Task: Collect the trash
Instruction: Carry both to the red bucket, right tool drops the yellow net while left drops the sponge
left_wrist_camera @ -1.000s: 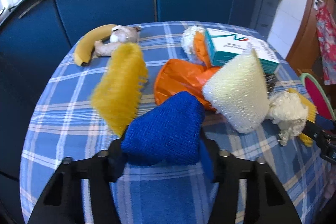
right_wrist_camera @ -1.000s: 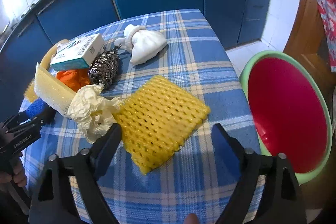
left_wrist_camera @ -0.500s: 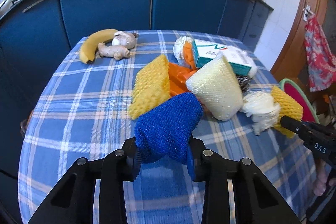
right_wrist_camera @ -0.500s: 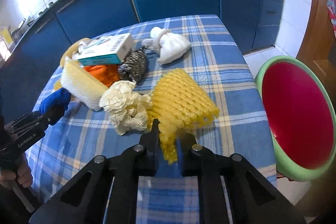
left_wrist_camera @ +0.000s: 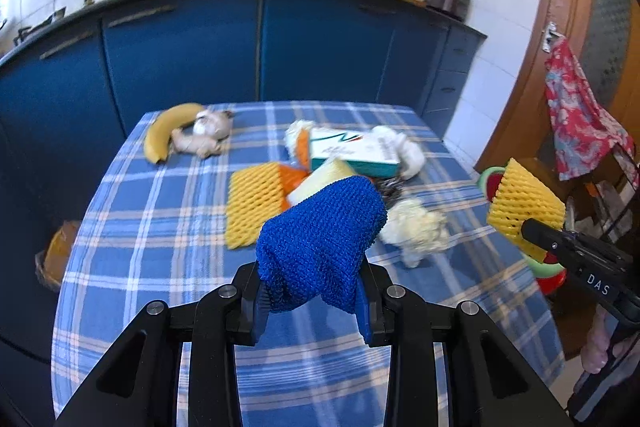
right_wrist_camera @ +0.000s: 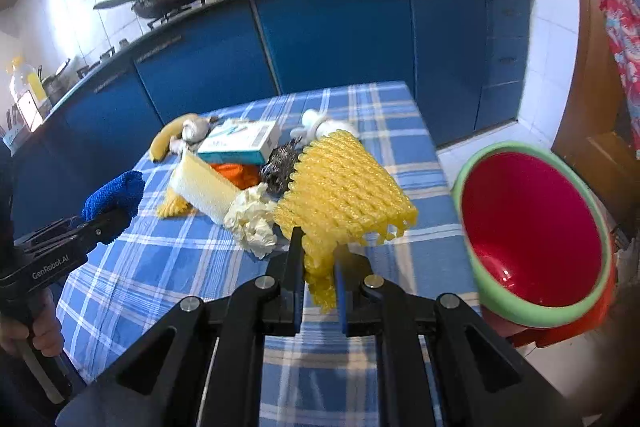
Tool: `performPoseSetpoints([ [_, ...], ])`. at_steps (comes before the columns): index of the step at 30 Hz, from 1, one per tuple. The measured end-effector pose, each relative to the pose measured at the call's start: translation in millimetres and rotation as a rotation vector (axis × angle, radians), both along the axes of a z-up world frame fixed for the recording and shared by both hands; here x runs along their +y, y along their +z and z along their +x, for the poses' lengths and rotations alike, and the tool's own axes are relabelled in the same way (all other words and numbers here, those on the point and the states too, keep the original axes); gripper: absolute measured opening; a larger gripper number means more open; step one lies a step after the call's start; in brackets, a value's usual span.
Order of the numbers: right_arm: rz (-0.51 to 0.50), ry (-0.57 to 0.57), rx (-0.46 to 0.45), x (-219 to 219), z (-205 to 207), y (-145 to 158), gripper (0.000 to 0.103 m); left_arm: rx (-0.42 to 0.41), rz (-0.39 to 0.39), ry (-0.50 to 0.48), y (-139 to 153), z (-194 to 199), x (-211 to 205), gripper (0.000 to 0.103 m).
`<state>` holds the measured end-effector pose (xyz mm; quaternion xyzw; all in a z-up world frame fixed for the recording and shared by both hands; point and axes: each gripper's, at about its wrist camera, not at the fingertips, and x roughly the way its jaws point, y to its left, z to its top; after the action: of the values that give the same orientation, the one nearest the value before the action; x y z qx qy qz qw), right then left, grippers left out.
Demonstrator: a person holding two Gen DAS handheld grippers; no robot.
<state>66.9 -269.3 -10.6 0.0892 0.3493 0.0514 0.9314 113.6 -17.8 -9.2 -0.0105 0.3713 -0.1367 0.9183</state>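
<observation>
My left gripper (left_wrist_camera: 312, 291) is shut on a blue foam net (left_wrist_camera: 320, 235), which hangs lifted above the checked table (left_wrist_camera: 160, 267). In the right wrist view the same left gripper (right_wrist_camera: 112, 219) holds the blue net (right_wrist_camera: 116, 193) at the left. My right gripper (right_wrist_camera: 318, 263) is shut on a yellow foam net (right_wrist_camera: 344, 187), raised off the cloth. A red tub with a green rim (right_wrist_camera: 532, 235) stands beside the table at the right. The left wrist view shows the right gripper (left_wrist_camera: 532, 231) with its yellow net (left_wrist_camera: 520, 195) in front of that tub (left_wrist_camera: 490, 173).
On the table lie a second yellow net (left_wrist_camera: 252, 207), a cream net (left_wrist_camera: 320, 179), crumpled tissue (left_wrist_camera: 416, 231), an orange bag (left_wrist_camera: 294, 175), a teal box (left_wrist_camera: 352, 151), a steel scourer (right_wrist_camera: 280, 163), a white bundle (left_wrist_camera: 408, 151) and a banana (left_wrist_camera: 164, 135). Blue cabinets stand behind.
My right gripper went from open around the flat yellow net to shut on it and lifted it. My left gripper tightened on the blue net and rose with it.
</observation>
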Motion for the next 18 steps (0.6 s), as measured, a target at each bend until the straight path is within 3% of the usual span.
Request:
performPoseSetpoints([
  [7, -0.005, -0.088, -0.039, -34, -20, 17, 0.015, -0.026, 0.002, -0.078, 16, 2, -39, 0.035],
  [18, 0.02, -0.244, -0.002, -104, -30, 4, 0.015, -0.041, 0.011, -0.225, 21, 10, -118, 0.035],
])
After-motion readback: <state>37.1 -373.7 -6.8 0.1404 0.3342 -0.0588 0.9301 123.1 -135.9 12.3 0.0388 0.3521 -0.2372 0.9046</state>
